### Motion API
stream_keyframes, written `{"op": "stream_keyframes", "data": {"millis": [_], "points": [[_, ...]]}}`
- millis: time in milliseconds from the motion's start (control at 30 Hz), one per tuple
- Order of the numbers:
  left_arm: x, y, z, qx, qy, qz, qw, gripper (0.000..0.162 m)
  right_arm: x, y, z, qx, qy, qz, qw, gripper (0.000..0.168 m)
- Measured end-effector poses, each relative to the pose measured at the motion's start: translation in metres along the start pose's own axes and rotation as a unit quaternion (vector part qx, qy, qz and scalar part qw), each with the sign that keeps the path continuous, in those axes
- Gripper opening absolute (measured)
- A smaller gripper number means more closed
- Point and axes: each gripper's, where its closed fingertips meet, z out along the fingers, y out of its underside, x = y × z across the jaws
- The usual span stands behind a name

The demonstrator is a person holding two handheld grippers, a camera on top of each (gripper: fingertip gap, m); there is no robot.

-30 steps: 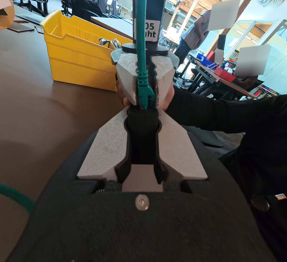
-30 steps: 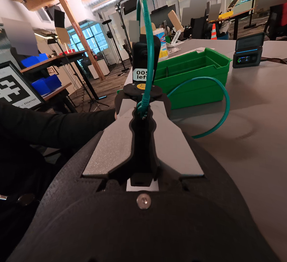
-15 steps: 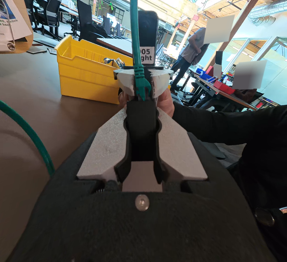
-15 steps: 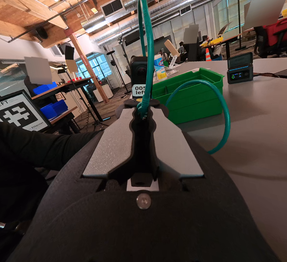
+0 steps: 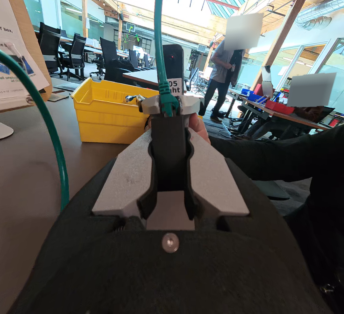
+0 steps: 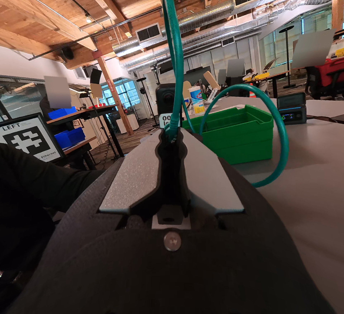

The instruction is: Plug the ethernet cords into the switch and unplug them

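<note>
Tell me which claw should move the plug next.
Right. The right claw is already shut on the green plug, with its tip at the black switch. The left claw is clamped on that switch and probably best just steadies it.

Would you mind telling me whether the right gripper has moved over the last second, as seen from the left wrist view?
Yes. Against the yellow bin, the right gripper has tipped back, showing far less of its finger faces while clamping the green cable.
</note>
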Motion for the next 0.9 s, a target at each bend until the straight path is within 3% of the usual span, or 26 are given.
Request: {"op": "stream_keyframes", "data": {"millis": [533, 833, 900], "points": [[0.011, -0.015, -0.003, 0.05, 0.021, 0.011, 0.998, 0.026, -0.015, -0.008, 0.004, 0.009, 0.028, -0.109, 0.994, 0.009], [0.005, -0.013, -0.006, 0.052, 0.011, 0.005, 0.999, 0.025, -0.008, -0.004, 0.007, -0.04, 0.105, -0.243, 0.964, 0.014], [0.004, -0.011, -0.006, 0.048, 0.004, 0.007, 0.999, 0.025, -0.006, -0.002, 0.006, -0.052, 0.096, -0.232, 0.966, 0.015]]}}
